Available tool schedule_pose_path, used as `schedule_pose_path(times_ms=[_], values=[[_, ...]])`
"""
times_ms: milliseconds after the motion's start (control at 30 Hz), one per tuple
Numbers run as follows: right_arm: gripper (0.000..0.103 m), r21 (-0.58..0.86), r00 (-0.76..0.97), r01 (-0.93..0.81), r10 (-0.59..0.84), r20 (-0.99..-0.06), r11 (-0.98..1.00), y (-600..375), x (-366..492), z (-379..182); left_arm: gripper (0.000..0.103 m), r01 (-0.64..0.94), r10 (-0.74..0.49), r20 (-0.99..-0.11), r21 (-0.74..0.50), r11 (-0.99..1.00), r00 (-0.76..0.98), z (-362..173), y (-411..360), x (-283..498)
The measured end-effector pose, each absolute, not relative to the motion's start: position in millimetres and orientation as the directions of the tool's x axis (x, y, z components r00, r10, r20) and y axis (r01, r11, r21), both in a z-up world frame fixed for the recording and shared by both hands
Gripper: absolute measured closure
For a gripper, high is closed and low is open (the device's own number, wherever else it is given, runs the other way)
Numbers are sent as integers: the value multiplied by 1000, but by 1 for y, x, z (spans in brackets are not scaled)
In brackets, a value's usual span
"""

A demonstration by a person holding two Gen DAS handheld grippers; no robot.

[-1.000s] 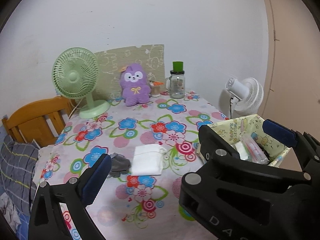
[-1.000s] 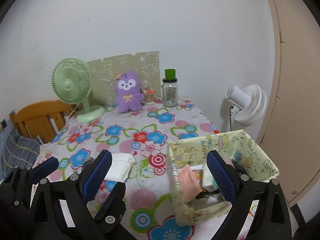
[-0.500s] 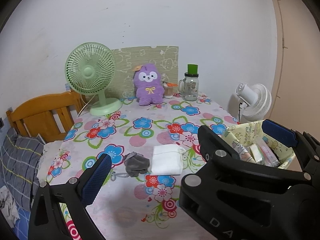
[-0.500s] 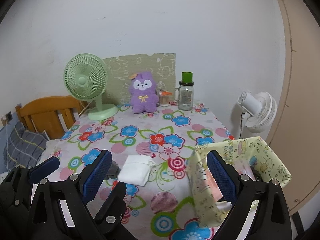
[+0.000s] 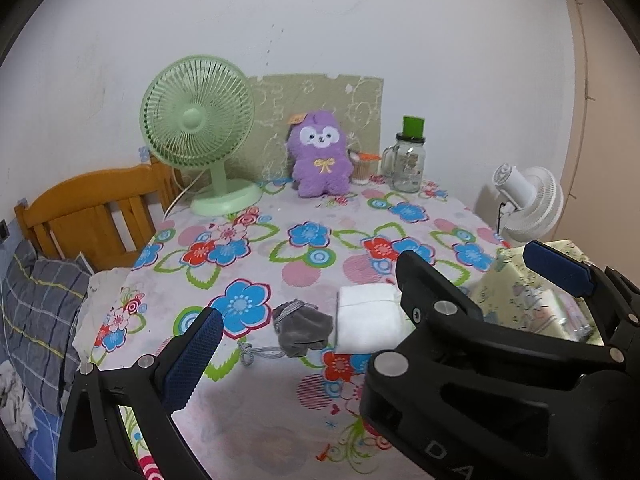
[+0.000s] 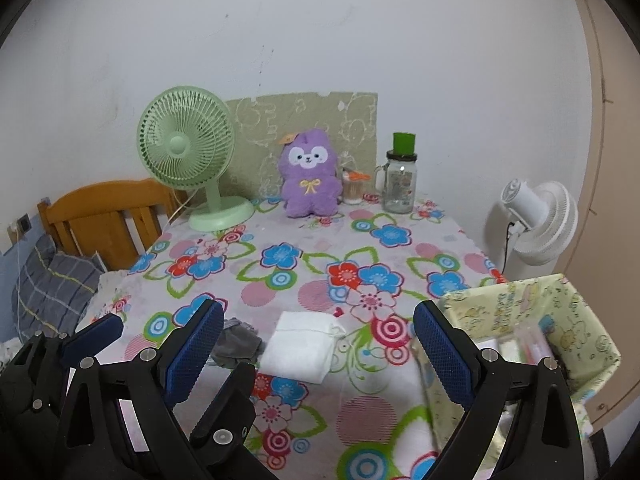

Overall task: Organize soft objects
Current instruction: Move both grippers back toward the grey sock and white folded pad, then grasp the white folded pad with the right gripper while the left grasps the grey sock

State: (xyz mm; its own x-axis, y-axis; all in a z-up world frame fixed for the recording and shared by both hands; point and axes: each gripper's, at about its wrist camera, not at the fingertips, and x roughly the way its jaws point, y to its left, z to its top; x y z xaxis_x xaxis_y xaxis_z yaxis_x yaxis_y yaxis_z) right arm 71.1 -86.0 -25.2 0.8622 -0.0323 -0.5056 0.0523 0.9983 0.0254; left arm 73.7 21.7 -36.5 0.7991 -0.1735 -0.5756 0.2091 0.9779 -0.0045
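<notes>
Fabric bin (image 6: 560, 316) at the bench's (image 6: 312, 252) right edge holds indistinct packets; white folded cloth (image 6: 302, 346) and grey pouch (image 5: 302, 326) lie left of it. Left hand-held gripper (image 5: 360, 312) and right hand-held gripper (image 6: 318, 352) both gape, empty.

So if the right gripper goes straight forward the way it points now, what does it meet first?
Most likely the folded white cloth, lying on the flowered tablecloth between the open fingers of the right gripper. Depth is unclear; the grey pouch lies just left of that line.

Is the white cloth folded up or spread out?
Folded. The white cloth lies as a thick, neat square with stacked edges, beside the crumpled gray pouch.
</notes>
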Motion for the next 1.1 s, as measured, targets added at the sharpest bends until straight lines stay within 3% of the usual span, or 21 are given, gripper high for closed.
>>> schedule_pose_path(times_ms=[733, 1100], values=[[6, 57, 772, 39, 6, -635, 998, -73, 143, -81, 1, 135, -94, -687, 5, 991, 720, -86, 39, 138], [14, 71, 715, 43, 19, -699, 997, -76, 168, -108, 4, 123, -96, -747, -19, 992, 658, -109, 43, 158]])
